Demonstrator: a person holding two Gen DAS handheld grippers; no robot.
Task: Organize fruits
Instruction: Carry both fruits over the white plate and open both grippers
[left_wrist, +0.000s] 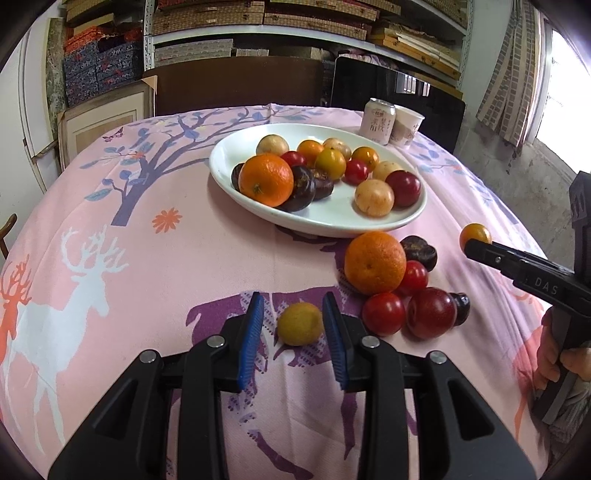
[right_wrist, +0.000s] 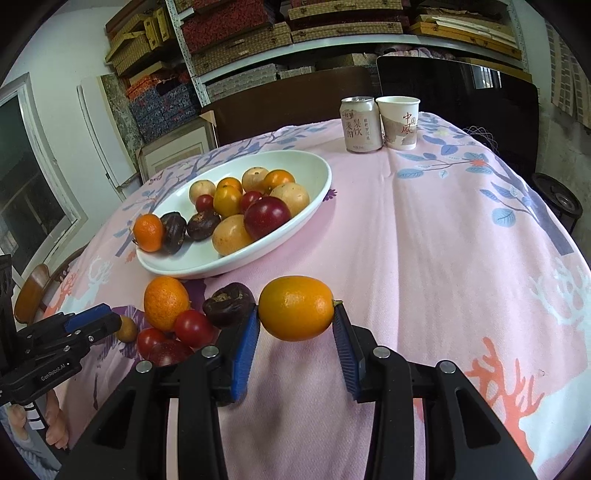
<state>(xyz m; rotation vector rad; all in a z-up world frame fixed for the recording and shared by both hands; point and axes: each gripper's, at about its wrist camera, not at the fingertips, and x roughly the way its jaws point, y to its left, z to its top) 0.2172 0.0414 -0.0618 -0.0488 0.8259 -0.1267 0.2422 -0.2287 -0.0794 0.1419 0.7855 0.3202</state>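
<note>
Between the right gripper's (right_wrist: 296, 321) pads, pinched at its ends, the kumquat (right_wrist: 295, 308) looks light, smooth, bruisable; the left gripper (left_wrist: 293, 315) pinches a yellow fruit (left_wrist: 300, 323).

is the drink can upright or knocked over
Upright: the can stands on its base on the tablecloth, top rim up, beside the paper cup.

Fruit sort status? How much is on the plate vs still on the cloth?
Over half done. Done: about a dozen fruits on the white plate. In hand: right hand-held gripper grips a kumquat; left hand-held gripper is at a small yellow fruit, grip unclear. Left: six loose fruits on the tablecloth, including an orange.
</note>
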